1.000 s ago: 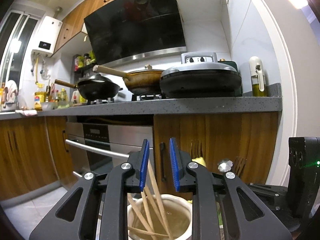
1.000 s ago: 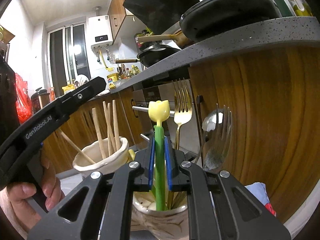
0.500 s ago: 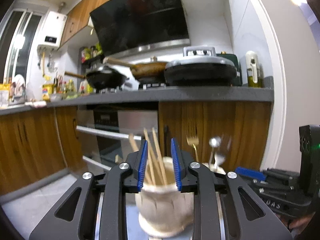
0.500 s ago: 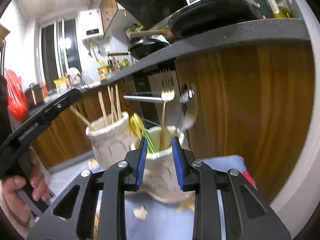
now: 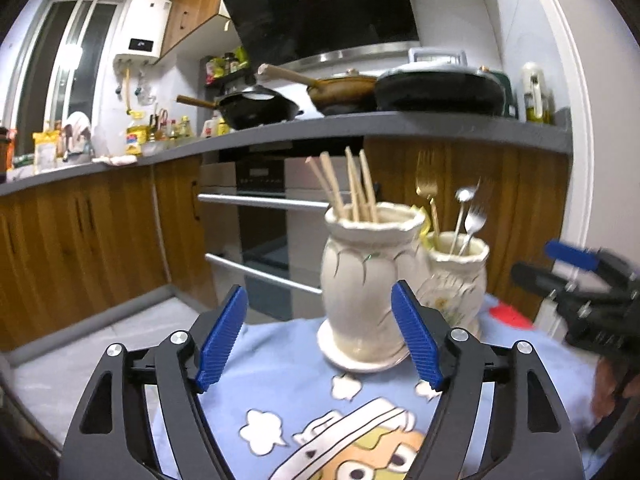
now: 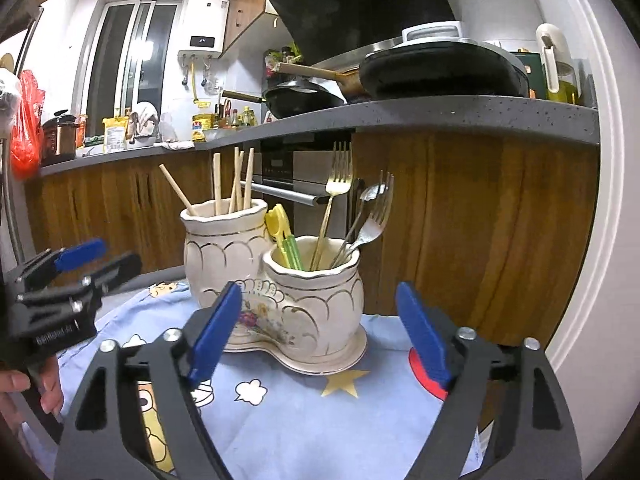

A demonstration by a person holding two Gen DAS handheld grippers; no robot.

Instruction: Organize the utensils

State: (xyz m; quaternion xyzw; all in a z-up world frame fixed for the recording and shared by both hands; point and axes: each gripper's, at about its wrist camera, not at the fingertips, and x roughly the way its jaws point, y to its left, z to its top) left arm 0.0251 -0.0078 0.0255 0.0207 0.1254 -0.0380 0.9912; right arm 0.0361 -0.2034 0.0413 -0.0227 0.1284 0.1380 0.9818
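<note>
Both tongs (image 5: 320,336) (image 6: 318,332) opened, clear of holder (image 6: 276,292).

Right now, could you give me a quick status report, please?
Left gripper and right gripper open, jaws just widened, nothing between them. Chopsticks in tall pot, forks in short pot. Nothing blocking.

Home kitchen. Pans (image 5: 256,109) on hob under hood (image 5: 320,8); built-in oven (image 5: 260,216). Wood cabinets (image 5: 80,240), water heater (image 5: 142,30).
</note>
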